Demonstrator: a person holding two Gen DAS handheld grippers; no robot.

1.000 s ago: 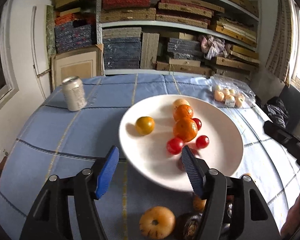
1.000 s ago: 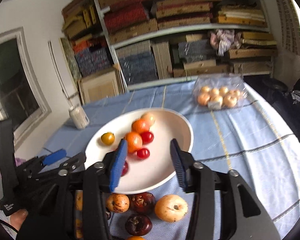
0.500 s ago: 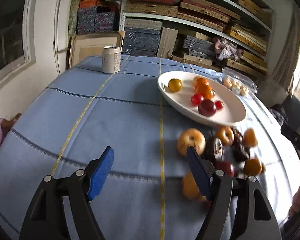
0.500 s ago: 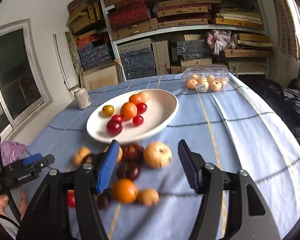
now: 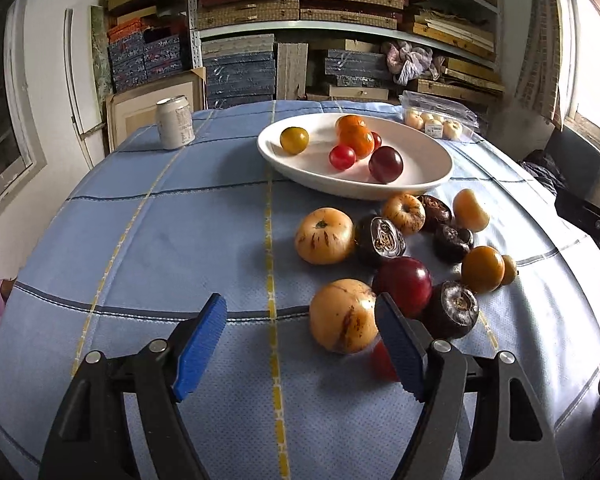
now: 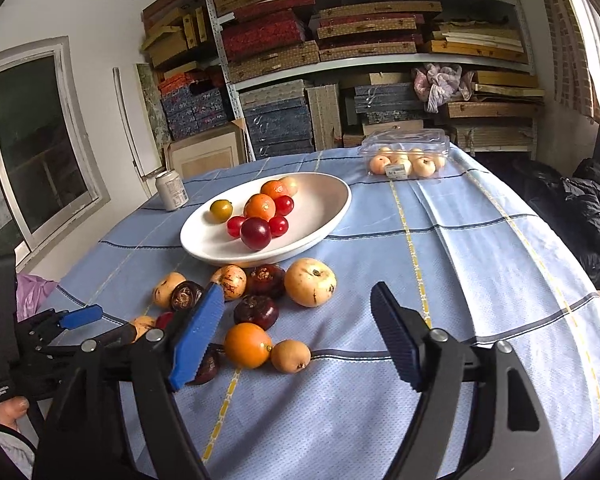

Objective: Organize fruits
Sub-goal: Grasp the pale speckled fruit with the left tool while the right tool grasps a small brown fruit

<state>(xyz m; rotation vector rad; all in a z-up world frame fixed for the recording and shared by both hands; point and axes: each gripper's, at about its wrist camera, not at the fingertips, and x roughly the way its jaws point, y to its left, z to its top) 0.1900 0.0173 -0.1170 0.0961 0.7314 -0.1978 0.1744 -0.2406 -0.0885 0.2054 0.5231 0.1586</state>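
Observation:
A white plate (image 5: 428, 176) (image 6: 332, 216) on the blue tablecloth holds oranges, cherry tomatoes, a yellow-green fruit (image 5: 294, 140) and a dark red plum (image 5: 385, 164) (image 6: 255, 233). Loose fruit lies in front of it: yellow apples (image 5: 325, 235), dark mangosteens (image 5: 384, 240), a red plum (image 5: 406, 286), oranges (image 6: 247, 345). My left gripper (image 5: 300, 348) is open and empty, its right finger beside a yellow apple (image 5: 342, 316). My right gripper (image 6: 296, 332) is open and empty, just behind the loose pile. The left gripper also shows in the right wrist view (image 6: 80, 317).
A drink can (image 5: 175, 122) (image 6: 172, 190) stands at the table's far left. A clear plastic box of pale fruit (image 5: 436, 122) (image 6: 406, 156) sits at the far right. Shelves of stacked boxes stand behind the table. A dark chair (image 5: 572, 160) is at the right.
Both grippers have pulled back from the plate toward the near table edge. A dark red plum now lies on the plate. The loose fruit pile has come fully into view.

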